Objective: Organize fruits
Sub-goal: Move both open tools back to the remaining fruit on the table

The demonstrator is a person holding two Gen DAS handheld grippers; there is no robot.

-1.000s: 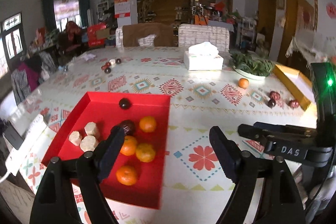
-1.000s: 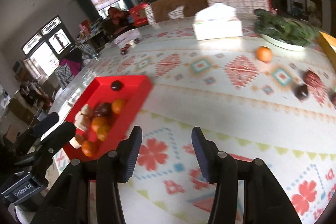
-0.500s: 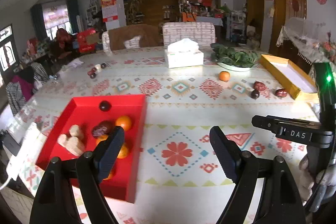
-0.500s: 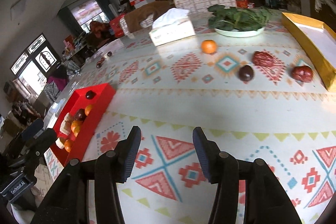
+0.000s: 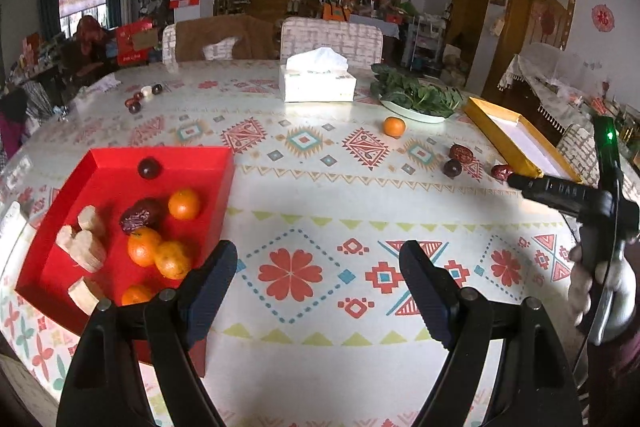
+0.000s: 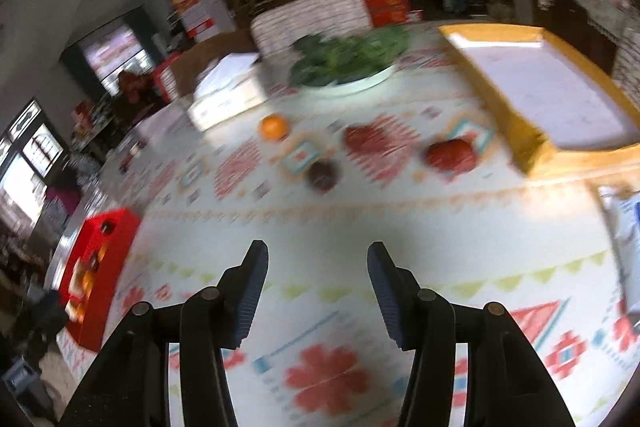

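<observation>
The right gripper, empty with jaws apart, has swung away from the shallow red cardboard tray toward loose fruit: a round orange tangerine at eleven o'clock. The left gripper stays wide, empty.

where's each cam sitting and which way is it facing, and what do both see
Left wrist: rides the left tongs, facing down across the table toward the red tray of oranges; its own open fingers show, plus the right tongs in a hand.
Right wrist: rides the right tongs, angled at the yellow tray; only its own open fingers show.
Shared: red tray, yellow tray, loose orange, plate of greens, tissue box.
</observation>
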